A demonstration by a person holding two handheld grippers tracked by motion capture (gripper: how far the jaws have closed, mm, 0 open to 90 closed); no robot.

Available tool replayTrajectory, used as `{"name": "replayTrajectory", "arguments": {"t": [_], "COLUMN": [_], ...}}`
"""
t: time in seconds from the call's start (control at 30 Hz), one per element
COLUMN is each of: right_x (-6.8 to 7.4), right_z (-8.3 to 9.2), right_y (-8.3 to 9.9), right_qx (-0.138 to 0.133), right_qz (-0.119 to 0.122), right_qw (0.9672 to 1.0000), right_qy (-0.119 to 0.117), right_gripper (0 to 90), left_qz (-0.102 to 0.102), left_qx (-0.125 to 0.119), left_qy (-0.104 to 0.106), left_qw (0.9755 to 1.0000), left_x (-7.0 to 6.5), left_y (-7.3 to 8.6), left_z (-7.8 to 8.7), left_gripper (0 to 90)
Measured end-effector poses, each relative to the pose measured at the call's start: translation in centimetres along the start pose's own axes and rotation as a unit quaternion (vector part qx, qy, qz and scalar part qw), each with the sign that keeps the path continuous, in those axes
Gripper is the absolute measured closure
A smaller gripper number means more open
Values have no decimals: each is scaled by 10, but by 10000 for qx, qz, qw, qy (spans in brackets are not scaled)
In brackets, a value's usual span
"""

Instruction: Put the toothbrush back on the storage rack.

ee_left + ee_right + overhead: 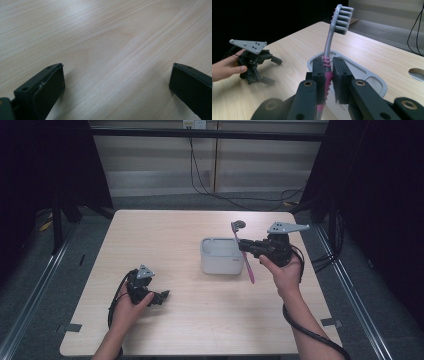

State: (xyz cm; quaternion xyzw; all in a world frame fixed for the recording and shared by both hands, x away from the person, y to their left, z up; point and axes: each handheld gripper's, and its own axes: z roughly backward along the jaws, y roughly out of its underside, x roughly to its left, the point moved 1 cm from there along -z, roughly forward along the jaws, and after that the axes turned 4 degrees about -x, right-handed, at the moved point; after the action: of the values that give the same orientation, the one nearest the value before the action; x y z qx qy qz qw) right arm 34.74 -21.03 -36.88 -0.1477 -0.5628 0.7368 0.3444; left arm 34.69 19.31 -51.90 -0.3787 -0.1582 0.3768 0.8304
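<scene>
A toothbrush (329, 45) with a pink ribbed grip, grey neck and grey bristled head is clamped at its grip between the jaws of my right gripper (328, 71). In the high view the right gripper (245, 245) holds the toothbrush (242, 251) tilted above the right edge of a pale grey rectangular holder (220, 262), bristle end away from me. The holder's rim (367, 72) lies just behind the jaws. My left gripper (162, 296) rests low at the table's front left, open, its jaws wide apart over bare wood (115, 75) with nothing between them.
The table (165, 235) is light wood with a round cable hole (418, 73) near the holder. Dark curtains stand at both sides, and cables run across the floor behind the far edge. Free wood lies between the two hands.
</scene>
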Motion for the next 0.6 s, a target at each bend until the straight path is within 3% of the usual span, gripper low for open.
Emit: {"name": "replayTrajectory", "arguments": {"t": [0.6], "right_x": [-5], "right_z": [-7], "right_y": [-14], "right_qx": [-167], "right_qz": [-43], "right_qw": [9997], "right_qy": [196], "right_gripper": [812], "left_qz": [0], "left_qx": [1], "left_qy": [1], "left_qw": [10000], "left_x": [0], "left_y": [0], "left_z": [0], "left_gripper": [0]}}
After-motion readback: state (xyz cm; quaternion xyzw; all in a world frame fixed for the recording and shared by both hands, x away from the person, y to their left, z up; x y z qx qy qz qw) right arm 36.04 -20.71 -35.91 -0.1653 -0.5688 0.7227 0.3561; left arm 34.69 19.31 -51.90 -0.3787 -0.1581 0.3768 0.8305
